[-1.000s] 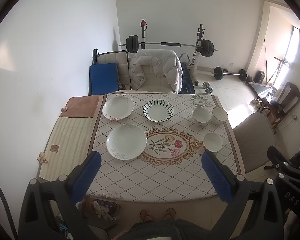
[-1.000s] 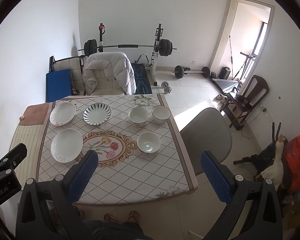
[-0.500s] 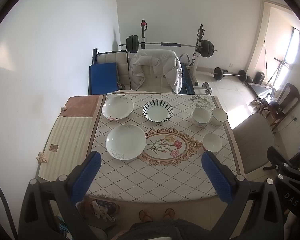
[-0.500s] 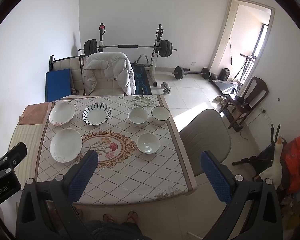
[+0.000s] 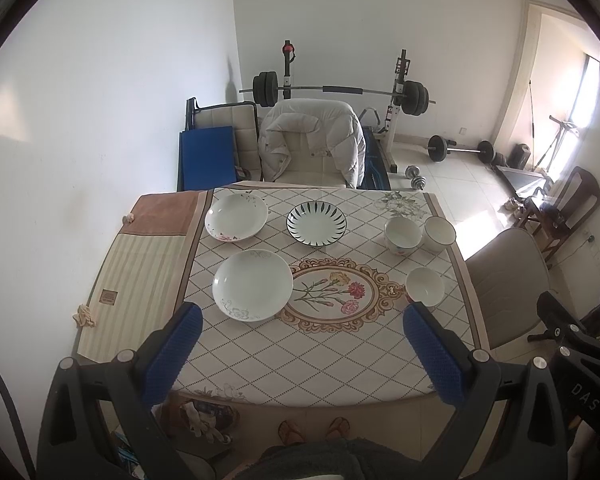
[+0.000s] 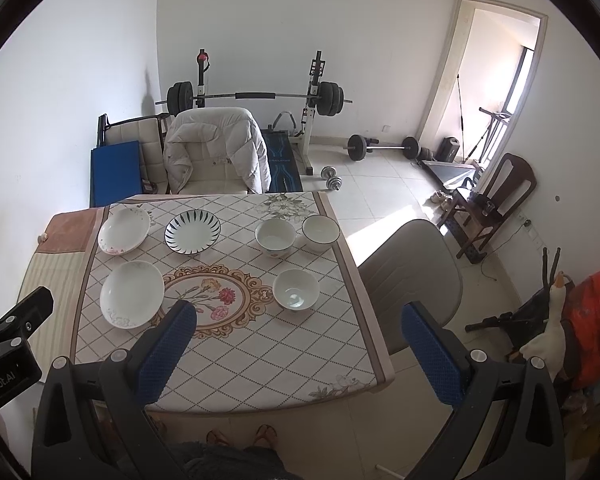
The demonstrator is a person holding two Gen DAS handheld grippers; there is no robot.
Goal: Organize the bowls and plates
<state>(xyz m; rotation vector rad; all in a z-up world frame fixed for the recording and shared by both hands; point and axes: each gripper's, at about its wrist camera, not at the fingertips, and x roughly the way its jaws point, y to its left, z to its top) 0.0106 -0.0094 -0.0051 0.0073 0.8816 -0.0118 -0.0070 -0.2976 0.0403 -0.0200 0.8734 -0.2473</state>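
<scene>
On the table's patterned cloth (image 5: 324,356) lie three plates: a white one near left (image 5: 253,284), a floral white one far left (image 5: 236,217), and a dark-striped one (image 5: 316,224) at the far middle. Three white bowls stand at the right: two side by side at the far edge (image 5: 402,235) (image 5: 440,233) and one nearer (image 5: 425,286). My left gripper (image 5: 300,344) is open and empty, high above the near table edge. My right gripper (image 6: 298,340) is open and empty, above the near right. The nearer bowl also shows in the right wrist view (image 6: 296,289).
A chair with a white jacket (image 5: 312,140) stands behind the table, a grey chair (image 6: 410,272) at its right side. A beige mat (image 5: 140,272) covers the table's left part. A barbell rack (image 5: 340,90) and weights stand by the back wall.
Both views have shifted very slightly; the table sits a touch further away. Both grippers stay open and empty, and no dishes have moved.
</scene>
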